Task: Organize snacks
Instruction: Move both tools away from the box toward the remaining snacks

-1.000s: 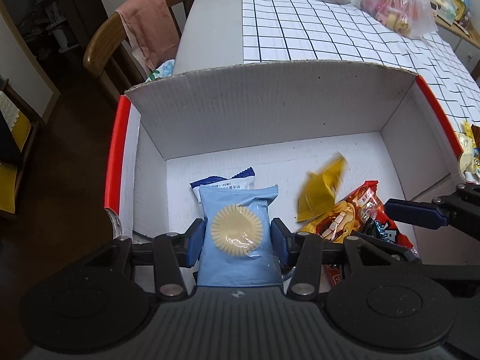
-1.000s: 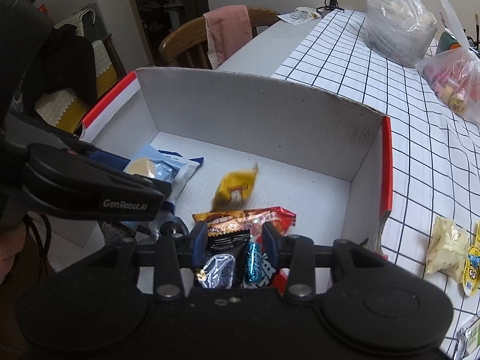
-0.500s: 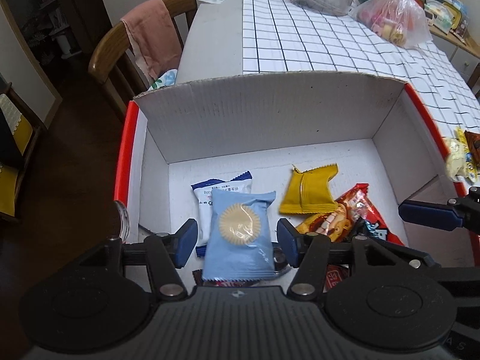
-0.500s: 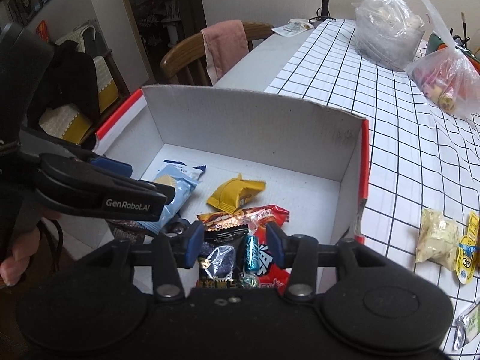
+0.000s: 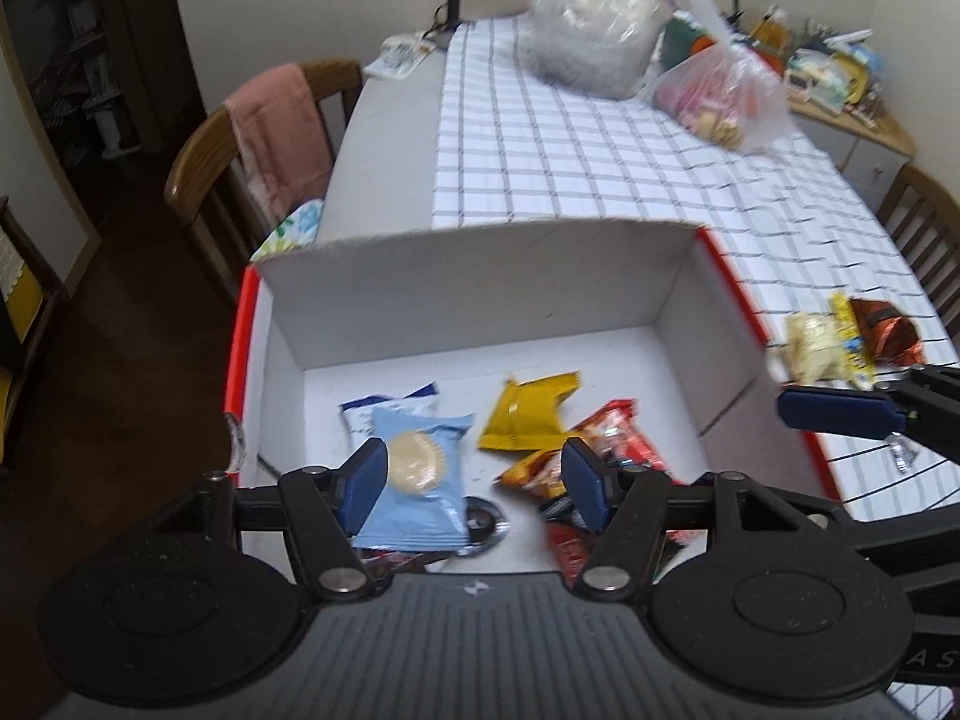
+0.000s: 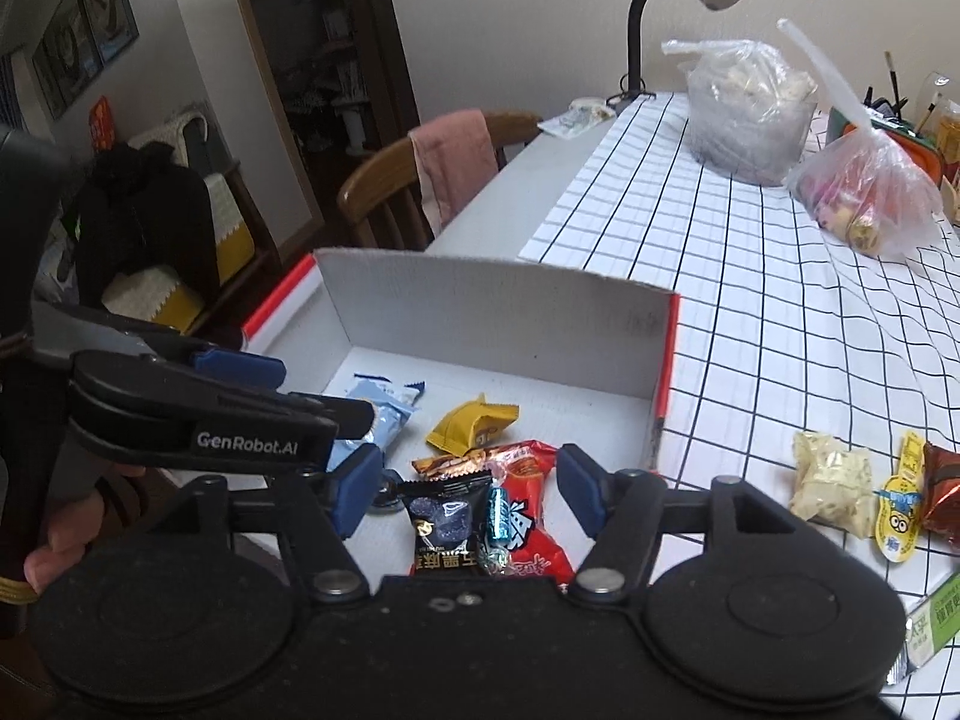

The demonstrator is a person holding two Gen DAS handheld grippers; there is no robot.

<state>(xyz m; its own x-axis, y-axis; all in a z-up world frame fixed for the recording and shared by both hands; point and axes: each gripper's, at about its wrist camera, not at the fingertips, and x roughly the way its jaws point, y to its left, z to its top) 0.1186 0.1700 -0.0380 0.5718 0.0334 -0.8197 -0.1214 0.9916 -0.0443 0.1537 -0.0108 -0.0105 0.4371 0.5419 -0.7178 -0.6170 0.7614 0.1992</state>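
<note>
Whereas a second ago the left gripper (image 5: 474, 477) is clamped on the light-blue packet (image 5: 417, 474) and a yellow packet (image 5: 528, 411) is mid-fall, both packets now lie flat on the floor of the box (image 5: 480, 276), and the left jaws stand wide apart with nothing between them. Half a second ago they are only part-way spread; the gap is larger now. The light-blue packet rests on top of a white-and-blue packet (image 5: 390, 411), near the left wall; the yellow one lies just beside the red-orange wrappers (image 5: 600, 444) toward the middle. Judgement: two drops are finished, and the remaining work sits outside the box. Loose snacks (image 6: 831, 483) lie on the checked surface (image 6: 750, 324) to the right of the box, well apart from it, and none is gripped. The right gripper (image 6: 468, 495) also has its jaws spread and empty, over the dark packet (image 6: 444, 519) and red packet (image 6: 528, 525) at the near edge of the box. Both grippers sit higher and further back from the box than before, pointing forward and down into it, left beside right. Motion blur in the left view suggests the withdrawal is under way.
</note>
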